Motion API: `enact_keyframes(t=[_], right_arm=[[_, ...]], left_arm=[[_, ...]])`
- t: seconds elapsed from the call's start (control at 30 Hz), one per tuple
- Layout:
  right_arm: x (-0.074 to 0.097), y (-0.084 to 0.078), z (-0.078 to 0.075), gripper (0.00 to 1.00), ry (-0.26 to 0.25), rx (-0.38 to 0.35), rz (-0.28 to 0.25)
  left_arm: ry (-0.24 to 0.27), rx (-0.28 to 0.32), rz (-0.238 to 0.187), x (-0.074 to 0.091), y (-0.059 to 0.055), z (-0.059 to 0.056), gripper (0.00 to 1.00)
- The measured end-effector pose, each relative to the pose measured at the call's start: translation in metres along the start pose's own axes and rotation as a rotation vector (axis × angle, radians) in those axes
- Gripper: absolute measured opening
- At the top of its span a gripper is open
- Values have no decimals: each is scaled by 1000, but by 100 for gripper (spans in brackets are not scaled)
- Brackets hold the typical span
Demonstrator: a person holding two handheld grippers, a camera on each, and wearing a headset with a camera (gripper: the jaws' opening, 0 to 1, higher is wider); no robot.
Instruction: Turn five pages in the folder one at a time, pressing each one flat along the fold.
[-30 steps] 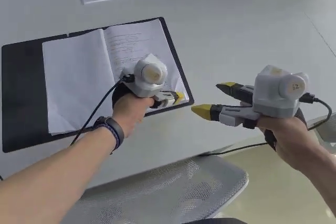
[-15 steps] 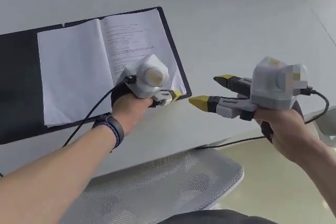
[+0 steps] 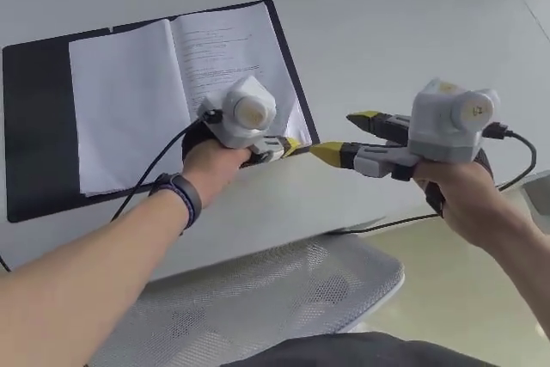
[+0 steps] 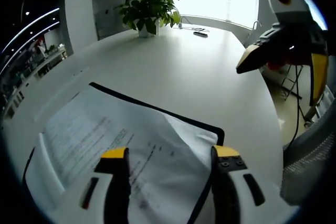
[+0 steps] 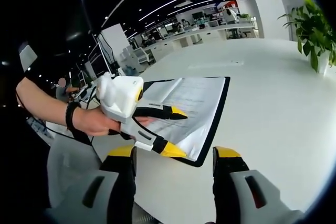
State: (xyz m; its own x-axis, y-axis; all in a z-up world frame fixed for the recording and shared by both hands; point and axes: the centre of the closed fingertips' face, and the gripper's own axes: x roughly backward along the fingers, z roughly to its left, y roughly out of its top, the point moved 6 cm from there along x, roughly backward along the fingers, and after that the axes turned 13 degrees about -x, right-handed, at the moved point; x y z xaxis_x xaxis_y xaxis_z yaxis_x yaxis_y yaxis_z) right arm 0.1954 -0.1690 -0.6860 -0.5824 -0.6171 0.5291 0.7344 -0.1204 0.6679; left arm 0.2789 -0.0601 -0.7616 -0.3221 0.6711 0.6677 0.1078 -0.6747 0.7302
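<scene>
Corner of the right-hand page lies between the spread jaws of the left gripper, not yet pinched. The one folder stretches ahead of those fingertips, its fold running away from the person. The right gripper, jaws also apart and empty, hangs beyond the folder's edge, so the left is nearer. Two page faces show.

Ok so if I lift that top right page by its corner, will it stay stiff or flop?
Probably floppy: the page bows and creases near the left gripper, like thin paper. Likely very light, so it may slip from open jaws. The folder beneath should stay flat.
</scene>
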Motion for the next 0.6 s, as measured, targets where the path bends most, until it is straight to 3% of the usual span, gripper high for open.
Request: enact_keyframes(t=[0.4,0.6], right_arm=[[-25,13,-8,50,49,-39,-18],[-48,21,-12,48,76,-49,-7]], left_arm=[[-1,33,-16,2,-2,6,56],[0,27,-18,0,-1,4,57]])
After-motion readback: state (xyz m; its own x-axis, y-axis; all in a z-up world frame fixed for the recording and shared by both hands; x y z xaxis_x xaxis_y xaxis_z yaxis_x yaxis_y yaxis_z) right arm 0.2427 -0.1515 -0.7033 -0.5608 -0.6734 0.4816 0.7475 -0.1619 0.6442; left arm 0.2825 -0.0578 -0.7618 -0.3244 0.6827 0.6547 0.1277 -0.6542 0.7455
